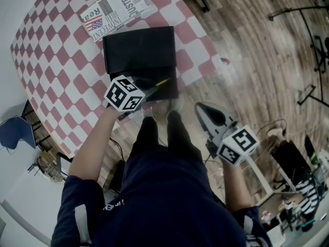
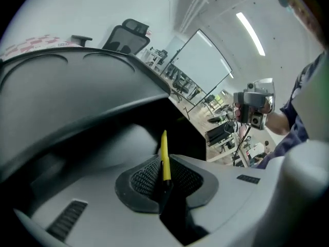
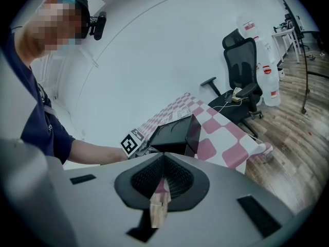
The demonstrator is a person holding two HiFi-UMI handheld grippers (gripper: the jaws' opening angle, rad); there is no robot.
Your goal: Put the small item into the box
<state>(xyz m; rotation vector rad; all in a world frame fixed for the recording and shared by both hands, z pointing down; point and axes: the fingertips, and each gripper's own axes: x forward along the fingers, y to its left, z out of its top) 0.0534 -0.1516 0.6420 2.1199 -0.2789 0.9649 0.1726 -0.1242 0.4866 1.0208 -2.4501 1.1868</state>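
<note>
Where the item (image 2: 165, 156) sat: clamped edge-on between the jaws of the left claw (image 2: 164, 164), with its thin yellow tip projecting forward past them.
Left claw: jaws closed on the item, marker cube turned upward in the head view.
Box (image 1: 139, 55): black, directly ahead of the left claw and just below its tips. The item's tip was over the box's near part. Contact between item and box could not be determined.
Right claw (image 3: 163, 158): jaws together with nothing between them, held off the table, to the right of the left claw and well apart from the box.
Table (image 1: 51, 60): red-and-white checked cloth, under the box and ahead of both claws.
Paper (image 1: 115, 6): folded newsprint, beyond the box from the left claw, just beside the box's far edge.
Chair (image 3: 241, 71): black office chair, ahead and right of the right claw, past the table's end.
Floor (image 1: 257, 60): wood planks, below the right claw.
</note>
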